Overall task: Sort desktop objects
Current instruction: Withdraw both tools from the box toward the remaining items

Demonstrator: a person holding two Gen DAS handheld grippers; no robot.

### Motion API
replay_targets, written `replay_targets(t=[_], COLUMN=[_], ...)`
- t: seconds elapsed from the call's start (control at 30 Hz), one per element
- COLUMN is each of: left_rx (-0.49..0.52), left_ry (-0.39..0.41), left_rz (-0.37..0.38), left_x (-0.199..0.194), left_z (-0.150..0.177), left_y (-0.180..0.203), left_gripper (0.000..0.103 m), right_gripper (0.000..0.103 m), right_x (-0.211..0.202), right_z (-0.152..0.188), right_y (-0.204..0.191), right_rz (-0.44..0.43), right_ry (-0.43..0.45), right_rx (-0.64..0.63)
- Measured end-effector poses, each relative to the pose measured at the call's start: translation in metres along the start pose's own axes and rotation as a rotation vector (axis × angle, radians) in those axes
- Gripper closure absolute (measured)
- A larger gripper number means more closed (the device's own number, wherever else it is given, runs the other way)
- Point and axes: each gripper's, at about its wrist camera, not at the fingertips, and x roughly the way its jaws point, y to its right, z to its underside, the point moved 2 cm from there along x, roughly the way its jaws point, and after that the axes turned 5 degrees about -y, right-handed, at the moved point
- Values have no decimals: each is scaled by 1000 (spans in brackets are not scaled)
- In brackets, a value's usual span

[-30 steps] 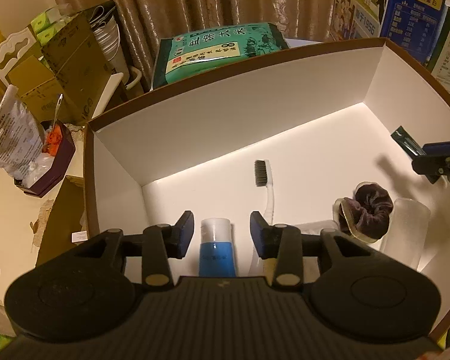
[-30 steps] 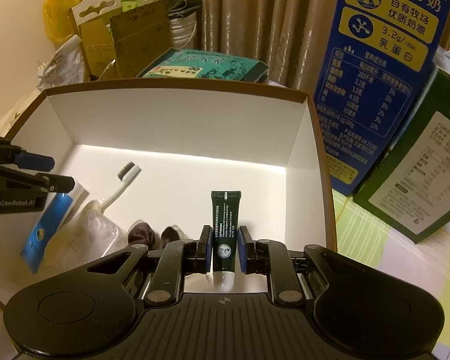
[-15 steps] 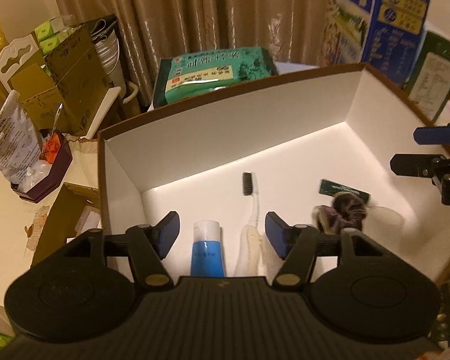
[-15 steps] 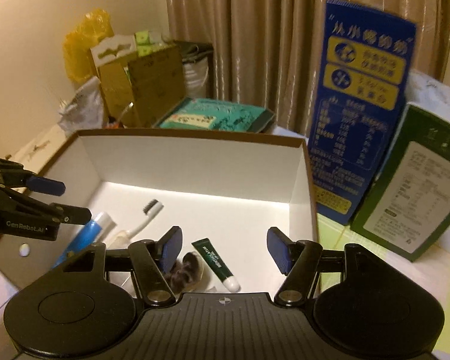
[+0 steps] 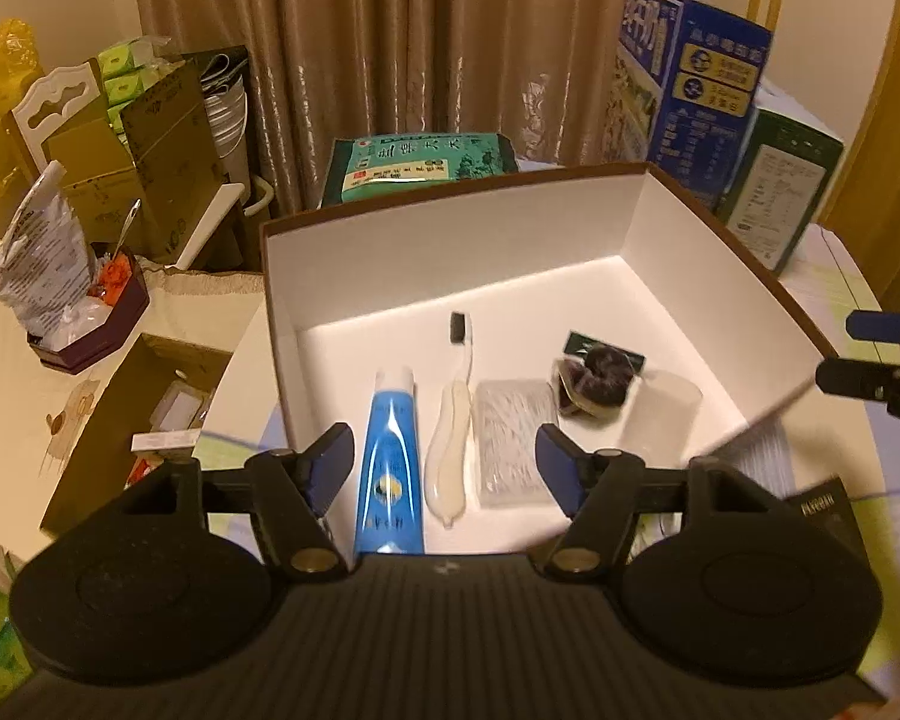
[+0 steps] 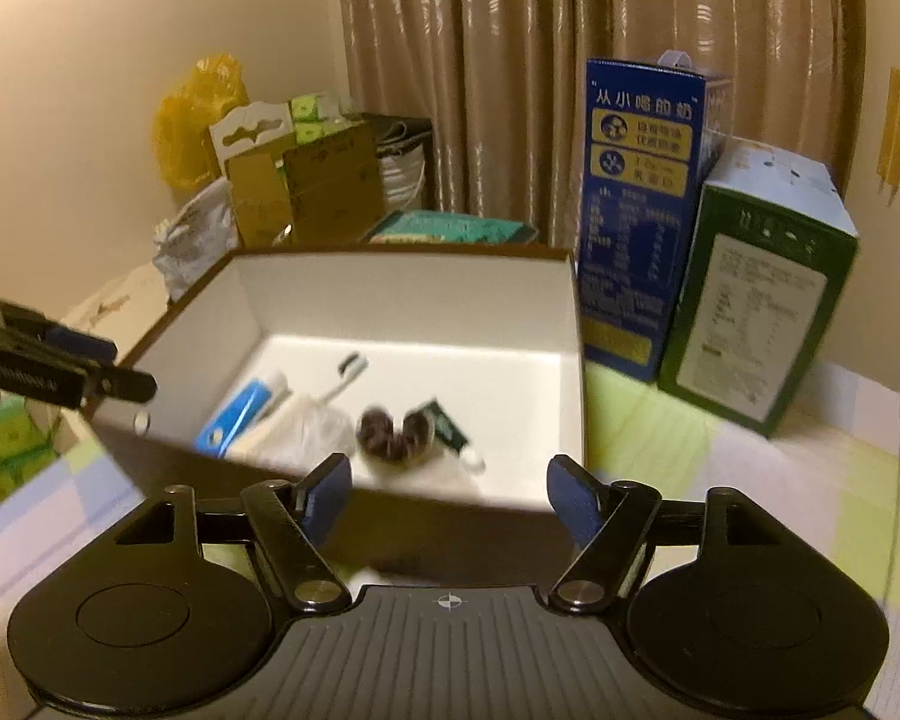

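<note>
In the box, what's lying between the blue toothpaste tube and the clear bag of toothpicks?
The toothbrush lies between the blue toothpaste tube and the clear bag, handle toward the camera and dark bristles toward the far wall of the box. The left wrist view shows it best.

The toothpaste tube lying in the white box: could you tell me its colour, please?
The toothpaste tube is bright blue with a white cap, clearest in the left wrist view.

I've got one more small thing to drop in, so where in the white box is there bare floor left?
Bare floor runs along the back wall of the box, behind the toothbrush head, and into the right back corner beyond the hair scrunchie. The front is crowded: blue tube, toothbrush, clear packet and clear cup side by side.
</note>
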Motion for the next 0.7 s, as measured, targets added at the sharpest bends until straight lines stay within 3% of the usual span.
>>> replay_targets(t=[0.37, 0.7], left_rx=[33, 29], left_ry=[-78, -119], left_rz=[-28, -7], left_x=[-9, -7], left_z=[55, 76], left_y=[14, 22], left_gripper=[31, 31], right_gripper=[25, 25], right_x=[-7, 7], right_z=[60, 87], right_y=[-43, -65], right_rz=[-46, -63], right_ry=[-87, -160], right_rx=[-98, -194])
